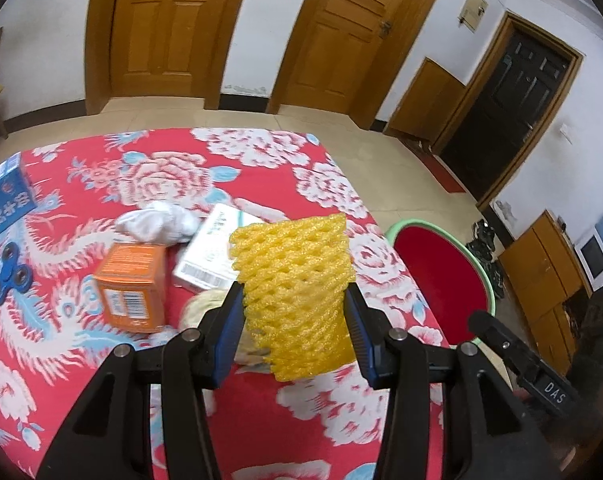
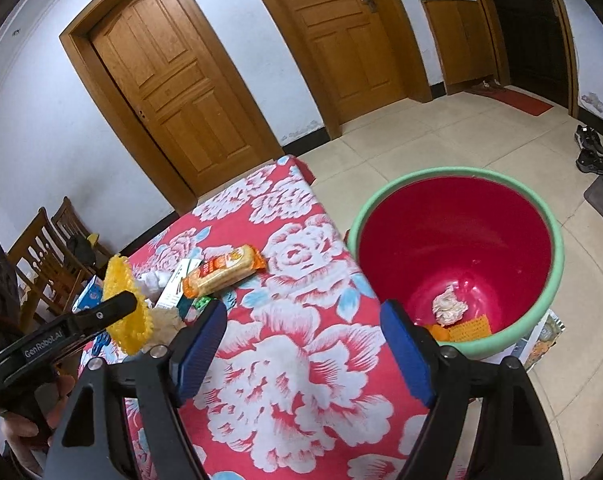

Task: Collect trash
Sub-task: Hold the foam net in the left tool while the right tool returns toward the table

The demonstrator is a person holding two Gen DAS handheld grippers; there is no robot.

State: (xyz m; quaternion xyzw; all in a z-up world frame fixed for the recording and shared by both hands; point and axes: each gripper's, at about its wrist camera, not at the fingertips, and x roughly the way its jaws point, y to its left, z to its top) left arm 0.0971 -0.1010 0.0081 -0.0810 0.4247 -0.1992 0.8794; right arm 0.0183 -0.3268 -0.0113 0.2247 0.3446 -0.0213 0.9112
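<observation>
My left gripper (image 1: 293, 292) is shut on a yellow foam net sleeve (image 1: 293, 256), held up above the red floral tablecloth (image 1: 101, 360). The sleeve (image 2: 119, 280) also shows at the left of the right wrist view. My right gripper (image 2: 303, 308) is open over the table's right edge, with nothing between its blue pads. Beside the table stands a red bin with a green rim (image 2: 453, 172), holding a crumpled paper ball (image 2: 447, 306) and orange scraps (image 2: 471, 328). On the cloth lie an orange box (image 1: 131, 288), a white tissue (image 1: 157, 224), a white barcode packet (image 1: 209, 248) and an orange snack wrapper (image 2: 223, 270).
A blue carton (image 1: 7, 196) and a blue fidget spinner (image 1: 7, 276) lie at the table's left. A beige crumpled piece (image 1: 201, 308) sits under the left gripper. Wooden chairs (image 2: 41, 256) stand beyond the table; shoes (image 2: 591, 148) lie on the tiled floor.
</observation>
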